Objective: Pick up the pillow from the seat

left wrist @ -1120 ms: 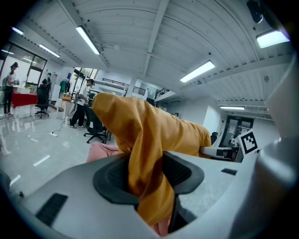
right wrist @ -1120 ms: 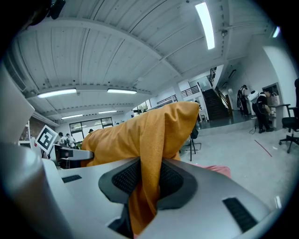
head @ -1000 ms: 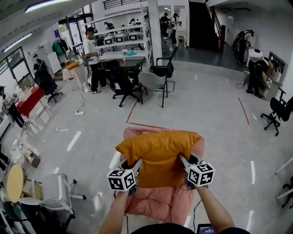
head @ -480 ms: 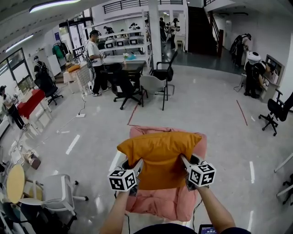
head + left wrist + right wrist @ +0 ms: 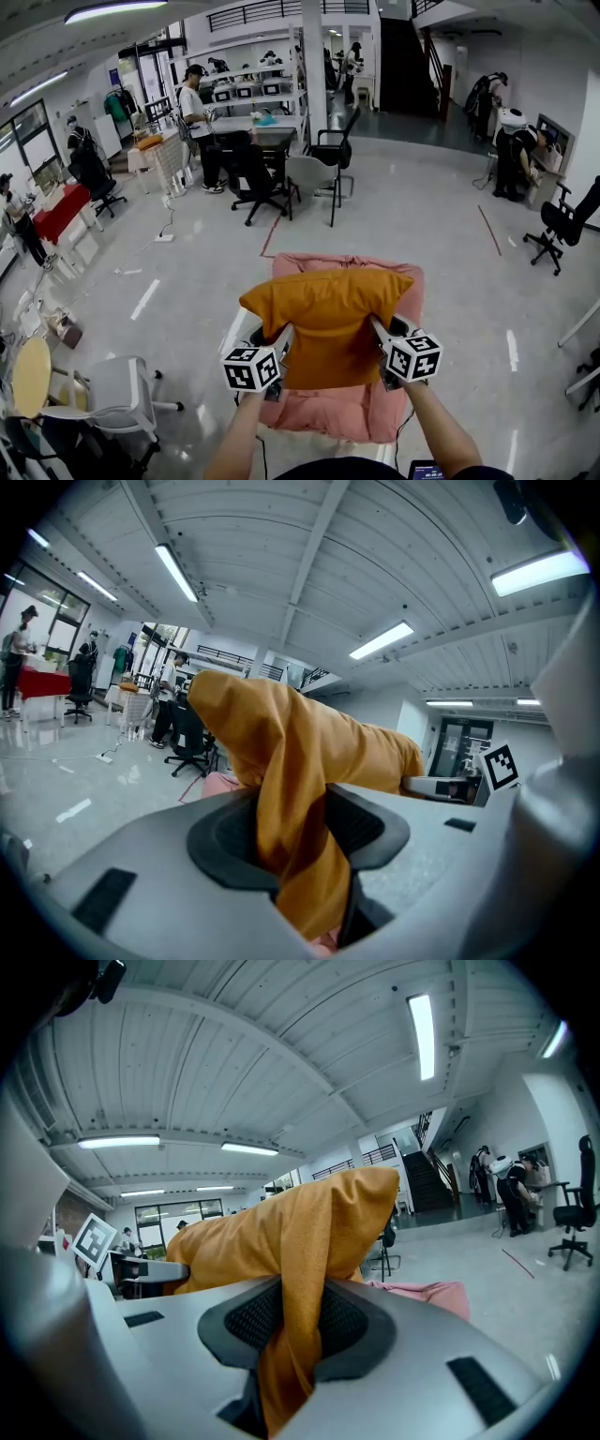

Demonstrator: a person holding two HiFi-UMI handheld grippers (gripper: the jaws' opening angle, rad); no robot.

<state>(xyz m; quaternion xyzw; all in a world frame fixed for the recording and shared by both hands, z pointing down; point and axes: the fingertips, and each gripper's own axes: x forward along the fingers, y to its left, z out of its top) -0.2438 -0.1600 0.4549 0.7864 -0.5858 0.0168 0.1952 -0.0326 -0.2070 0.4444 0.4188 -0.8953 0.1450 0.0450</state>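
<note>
Two tools grip one orange pillow (image 5: 328, 314), one at each side. Well off to the left of the left tool (image 5: 279, 339) stands a white office chair (image 5: 117, 394). That left tool is clamped on the pillow's left edge, with a fold of orange cloth pinched between its dark pads (image 5: 225, 836). The pillow spans ahead of both tools, held over the pink seat (image 5: 328, 420) that lies beneath them. The right tool (image 5: 377, 330) is clamped on the pillow's right edge, with cloth bunched between its pads (image 5: 349, 1321).
</note>
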